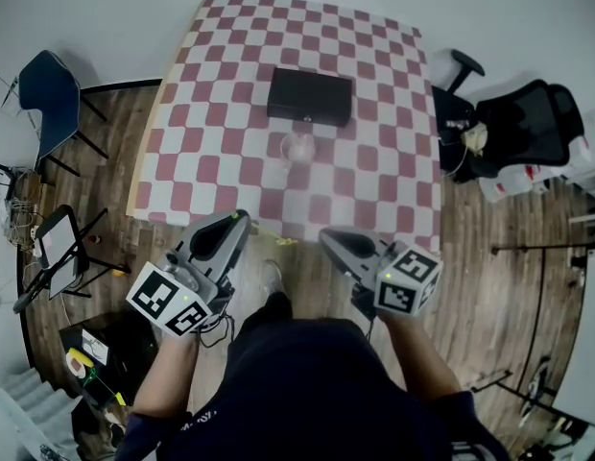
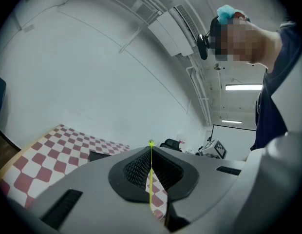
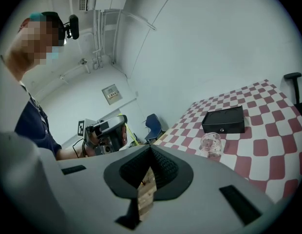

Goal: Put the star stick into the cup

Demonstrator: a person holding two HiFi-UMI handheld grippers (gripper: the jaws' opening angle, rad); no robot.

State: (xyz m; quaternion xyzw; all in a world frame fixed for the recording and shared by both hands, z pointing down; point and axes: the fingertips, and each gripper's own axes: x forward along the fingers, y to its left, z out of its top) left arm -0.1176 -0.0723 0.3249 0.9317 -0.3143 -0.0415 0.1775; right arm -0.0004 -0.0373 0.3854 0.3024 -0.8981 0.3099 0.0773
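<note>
A thin yellow-green star stick (image 2: 151, 179) is pinched between the jaws of my left gripper (image 2: 151, 147), and its small tip pokes out past them. In the head view the left gripper (image 1: 242, 217) hovers by the near edge of the checkered table (image 1: 374, 200), with the stick (image 1: 271, 237) slanting off to the right. A clear glass cup (image 1: 298, 148) stands mid-table, also seen in the right gripper view (image 3: 211, 144). My right gripper (image 1: 324, 233) is shut with nothing in it (image 3: 150, 147), just off the table's near edge.
A black box (image 1: 310, 96) lies behind the cup. A blue chair (image 1: 48, 89) stands left of the table and a black office chair (image 1: 523, 123) to its right. A stand and clutter (image 1: 58, 248) sit on the wooden floor at lower left.
</note>
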